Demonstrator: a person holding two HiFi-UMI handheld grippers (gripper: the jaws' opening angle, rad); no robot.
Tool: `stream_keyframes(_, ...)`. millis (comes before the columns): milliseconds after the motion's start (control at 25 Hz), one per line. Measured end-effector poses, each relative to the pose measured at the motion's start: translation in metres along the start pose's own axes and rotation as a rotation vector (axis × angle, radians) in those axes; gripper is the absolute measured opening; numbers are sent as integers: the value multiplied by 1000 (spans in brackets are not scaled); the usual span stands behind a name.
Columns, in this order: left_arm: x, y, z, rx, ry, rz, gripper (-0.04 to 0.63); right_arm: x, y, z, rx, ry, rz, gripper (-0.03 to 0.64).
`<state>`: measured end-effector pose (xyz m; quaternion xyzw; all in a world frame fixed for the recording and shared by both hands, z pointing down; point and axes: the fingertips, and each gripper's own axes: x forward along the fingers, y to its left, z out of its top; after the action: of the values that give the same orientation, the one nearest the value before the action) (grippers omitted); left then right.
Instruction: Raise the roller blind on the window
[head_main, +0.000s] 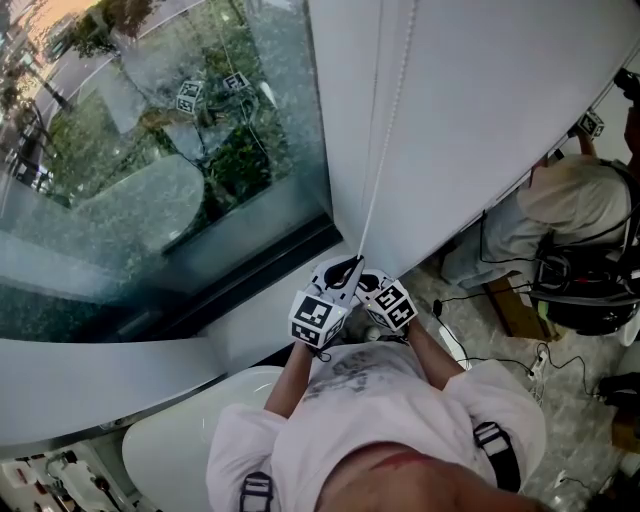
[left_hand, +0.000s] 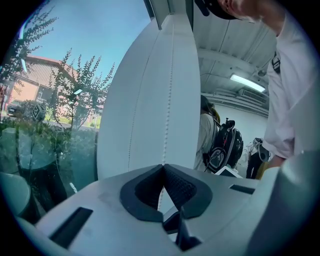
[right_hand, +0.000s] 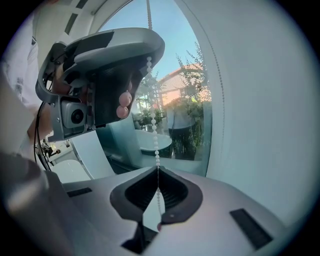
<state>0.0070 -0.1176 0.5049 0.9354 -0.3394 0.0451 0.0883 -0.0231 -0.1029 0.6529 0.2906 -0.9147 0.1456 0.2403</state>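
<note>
A white bead chain (head_main: 372, 190) hangs down a white panel (head_main: 480, 110) beside the window glass (head_main: 150, 150). Two strands of it show against the panel. Both grippers meet at the chain's lower end, just above my chest. My left gripper (head_main: 345, 272) is shut on the chain (left_hand: 170, 100), which rises straight from its closed pads. My right gripper (right_hand: 158, 171) sits just below it, shut on the same beaded strand (right_hand: 155, 140); the left gripper (right_hand: 112, 65) hangs above it in that view. I cannot tell the blind's fabric from the white panel.
A white sill (head_main: 100, 385) runs under the window, with a rounded white seat (head_main: 180, 440) below it. At the right a person (head_main: 575, 205) with a black backpack bends over; cables (head_main: 500, 360) trail on the speckled floor. Trees and buildings lie beyond the glass.
</note>
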Motion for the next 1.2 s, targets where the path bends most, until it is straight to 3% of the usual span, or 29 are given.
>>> stream_keyframes(1080,-8,12,11,-11,-66,33,9,-17,1,18,-166,-40,-89,67)
stream_keyframes(1200,-7,14,14,-11,-79,36,39,-22,-3,27,-186,-51,-116,68)
